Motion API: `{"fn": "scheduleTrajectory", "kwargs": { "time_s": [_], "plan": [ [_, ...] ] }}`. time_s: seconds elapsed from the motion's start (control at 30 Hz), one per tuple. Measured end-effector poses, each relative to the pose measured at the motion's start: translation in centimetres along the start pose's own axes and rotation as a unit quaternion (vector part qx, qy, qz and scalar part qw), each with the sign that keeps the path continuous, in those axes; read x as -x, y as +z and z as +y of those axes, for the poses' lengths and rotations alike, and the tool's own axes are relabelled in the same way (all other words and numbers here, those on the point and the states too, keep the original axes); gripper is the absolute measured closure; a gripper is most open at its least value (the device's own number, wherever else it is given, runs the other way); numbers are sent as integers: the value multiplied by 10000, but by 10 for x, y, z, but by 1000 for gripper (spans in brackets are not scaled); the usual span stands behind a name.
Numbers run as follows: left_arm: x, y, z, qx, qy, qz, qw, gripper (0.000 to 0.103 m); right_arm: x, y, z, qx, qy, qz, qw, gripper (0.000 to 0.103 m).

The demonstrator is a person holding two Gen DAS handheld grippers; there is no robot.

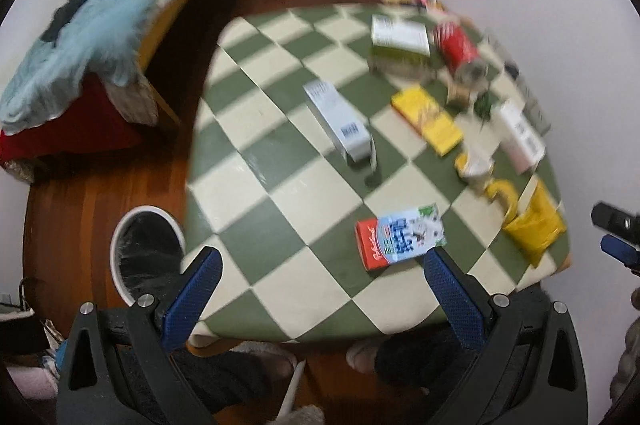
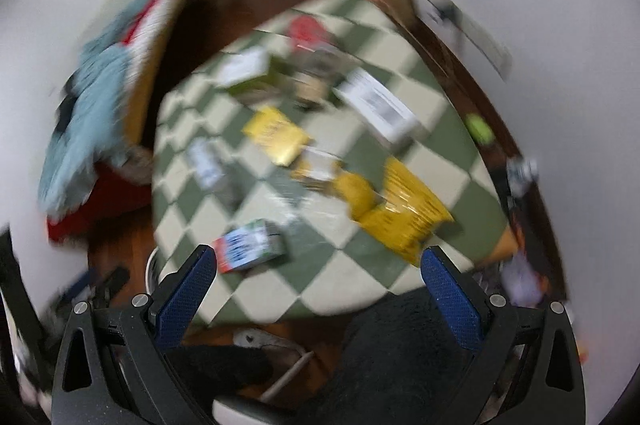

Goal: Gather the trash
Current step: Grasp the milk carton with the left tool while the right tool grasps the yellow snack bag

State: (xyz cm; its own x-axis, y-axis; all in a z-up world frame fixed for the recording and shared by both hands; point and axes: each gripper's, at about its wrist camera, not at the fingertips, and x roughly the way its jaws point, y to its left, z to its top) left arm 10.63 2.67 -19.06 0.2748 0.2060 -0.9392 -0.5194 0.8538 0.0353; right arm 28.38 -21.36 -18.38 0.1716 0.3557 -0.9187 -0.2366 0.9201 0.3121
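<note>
Both jaws spread, empty. Left gripper hovers just short of milk carton, nearest trash. Lined bin on floor left of carton. Advise: straddle carton's narrow sides, descend level. Right gripper blurred.

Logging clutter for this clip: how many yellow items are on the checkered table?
3. A flat yellow box lies mid-table, a crumpled yellow plastic bag sits by the table's right edge, and a small yellow wrapper lies beside the bag. Blur may hide others.

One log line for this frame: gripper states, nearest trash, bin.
left gripper: open | right gripper: open | nearest: milk carton on table | bin: floor, left
</note>
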Motion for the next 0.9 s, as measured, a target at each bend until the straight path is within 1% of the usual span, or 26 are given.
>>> {"fn": "scheduleTrajectory", "kwargs": {
  "time_s": [0.1, 0.17, 0.2, 0.23, 0.27, 0.33, 0.37, 0.4, 0.43, 0.47, 0.53, 0.57, 0.6, 0.7, 0.73, 0.77, 0.8, 0.83, 0.87, 0.9],
  "plan": [
    [-29, -2, -16, -453, 106, 253, 9986, 0, -35, 4, -32, -562, -153, 71, 9983, 0],
    [-43, -1, -26, -816, 86, 331, 9961, 0, -53, 3, -48, -855, -278, 101, 9959, 6],
    [-49, -1, -32, -1076, 84, 339, 9936, 1, -63, 3, -53, -958, -293, 132, 9949, 13],
    [-54, 0, -37, -1292, 47, 342, 9910, 1, -73, 4, -59, -1076, -276, 152, 9937, 15],
    [-59, 1, -44, -1606, 18, 363, 9863, 2, -81, 4, -63, -1174, -265, 171, 9926, 16],
    [-69, 3, -55, -2021, -48, 409, 9785, 2, -94, 4, -67, -1324, -247, 188, 9907, 17],
    [-75, 4, -61, -2266, -66, 476, 9728, 2, -99, 3, -68, -1362, -259, 197, 9901, 19],
    [-80, 6, -67, -2451, -106, 553, 9679, 2, -105, 3, -69, -1412, -258, 223, 9894, 26],
    [-88, 6, -74, -2699, -148, 682, 9604, 2, -111, 3, -71, -1470, -257, 271, 9884, 29],
    [-92, 8, -77, -2837, -139, 721, 9561, 2, -115, 3, -73, -1513, -275, 291, 9877, 33],
    [-102, 6, -86, -3267, -163, 835, 9413, 2, -119, 2, -77, -1568, -274, 289, 9868, 49],
    [-106, 6, -90, -3377, -177, 829, 9374, 2, -118, 2, -78, -1562, -245, 278, 9870, 51],
    [-109, 5, -93, -3531, -228, 869, 9313, 2, -118, 0, -80, -1546, -229, 306, 9872, 53],
    [-117, -1, -101, -3869, -292, 994, 9163, 3, -113, -5, -84, -1495, -244, 385, 9877, 54],
    [-119, -3, -103, -3945, -287, 1000, 9130, 4, -112, -6, -86, -1495, -253, 417, 9876, 54],
    [-122, -6, -106, -4022, -281, 1010, 9095, 15, -111, -7, -87, -1494, -251, 438, 9875, 54],
    [-124, -8, -108, -4033, -344, 1065, 9082, 22, -111, -7, -88, -1480, -248, 466, 9876, 53],
    [-124, -6, -109, -3992, -418, 1050, 9099, 29, -112, -7, -88, -1470, -249, 466, 9877, 53],
    [-124, -4, -109, -3919, -558, 1090, 9118, 38, -112, -6, -88, -1466, -266, 466, 9877, 53],
    [-124, -3, -109, -3859, -588, 1110, 9139, 39, -112, -5, -87, -1446, -304, 451, 9880, 52]
  ]
}}
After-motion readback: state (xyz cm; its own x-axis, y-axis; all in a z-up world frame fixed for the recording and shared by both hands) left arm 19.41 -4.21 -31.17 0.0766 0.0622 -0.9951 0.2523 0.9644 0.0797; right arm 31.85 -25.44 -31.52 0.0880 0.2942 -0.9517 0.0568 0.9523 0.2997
